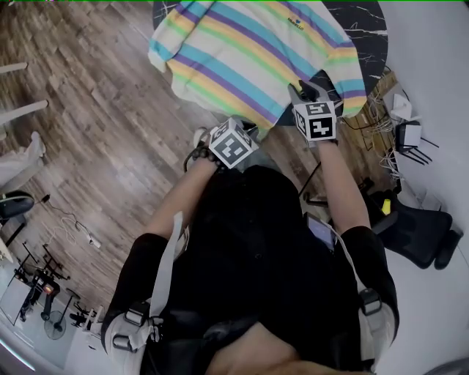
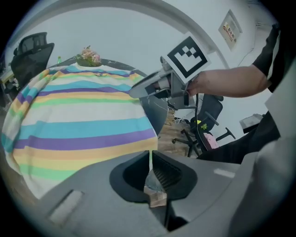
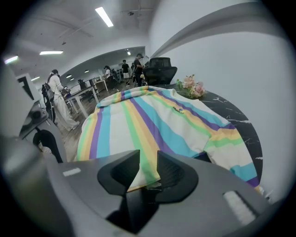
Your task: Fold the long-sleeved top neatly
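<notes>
A long-sleeved top with blue, purple, yellow, green and white stripes lies spread over a dark marble table, its near edge hanging off the side. My left gripper is at the hanging hem. In the left gripper view its jaws are shut on a thin fold of the top. My right gripper holds the same edge further right, near a sleeve. In the right gripper view its jaws pinch the hem of the top. The left gripper view also shows the right gripper.
A flower arrangement stands at the far side of the table. A black office chair is behind it, another chair at my right. Cables lie by the table. Several people stand at desks far off.
</notes>
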The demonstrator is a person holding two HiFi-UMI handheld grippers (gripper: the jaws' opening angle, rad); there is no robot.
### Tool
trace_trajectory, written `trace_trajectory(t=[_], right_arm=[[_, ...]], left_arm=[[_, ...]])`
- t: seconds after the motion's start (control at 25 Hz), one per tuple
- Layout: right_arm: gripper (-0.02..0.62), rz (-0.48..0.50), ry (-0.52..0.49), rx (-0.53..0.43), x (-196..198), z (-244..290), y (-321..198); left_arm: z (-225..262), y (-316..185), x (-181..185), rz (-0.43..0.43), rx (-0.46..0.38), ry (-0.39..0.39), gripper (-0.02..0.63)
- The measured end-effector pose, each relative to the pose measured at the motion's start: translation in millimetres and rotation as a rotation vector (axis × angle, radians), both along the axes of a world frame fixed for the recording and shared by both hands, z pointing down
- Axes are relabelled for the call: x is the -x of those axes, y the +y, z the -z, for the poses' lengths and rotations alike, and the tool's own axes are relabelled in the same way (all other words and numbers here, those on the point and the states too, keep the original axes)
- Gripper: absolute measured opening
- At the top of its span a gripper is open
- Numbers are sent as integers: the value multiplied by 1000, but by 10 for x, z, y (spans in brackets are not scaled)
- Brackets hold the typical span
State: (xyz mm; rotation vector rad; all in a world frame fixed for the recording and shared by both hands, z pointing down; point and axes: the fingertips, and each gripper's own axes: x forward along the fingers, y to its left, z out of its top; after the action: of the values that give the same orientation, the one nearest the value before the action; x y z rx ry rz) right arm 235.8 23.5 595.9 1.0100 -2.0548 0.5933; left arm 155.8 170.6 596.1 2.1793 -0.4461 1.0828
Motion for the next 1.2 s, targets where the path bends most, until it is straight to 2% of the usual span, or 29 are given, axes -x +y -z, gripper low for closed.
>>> trace_trajectory(t=[0.12,0.28,0.4,0.52,0.64,0.76,0.88,1.04,1.12,1.2], right_arm=[[121,-4,-30,-26,91,132,-100],[120,29,-68,-39,345,226,-245],[120,55,-82,-34,602,249,-314],[120,68,-73,-43,904,278,-378],[117,47,-60,-53,1213,280,-465],[117,-7,-48,-35,1514,234,-465],[115,-46,-32,-23,1793,191,-505],[114,-101,-16,-13,2062,136,-555],[114,-135,-16,-10,2165,145,-593],[112,-172,-21,-9,2248,171,-604]], left_arm=[[134,-201,220,61,-38,-23,40],[268,-533,710,177,-100,-74,43],[365,-798,1214,275,-147,-102,43],[400,-1016,1802,376,-153,-97,44],[350,-1241,2394,436,-168,-102,49],[234,-1446,2894,444,-173,-117,64],[137,-1657,3208,399,-171,-124,70],[32,-1863,3393,307,-190,-129,78],[-7,-1966,3452,291,-187,-117,88],[-39,-2065,3505,285,-173,-102,128]])
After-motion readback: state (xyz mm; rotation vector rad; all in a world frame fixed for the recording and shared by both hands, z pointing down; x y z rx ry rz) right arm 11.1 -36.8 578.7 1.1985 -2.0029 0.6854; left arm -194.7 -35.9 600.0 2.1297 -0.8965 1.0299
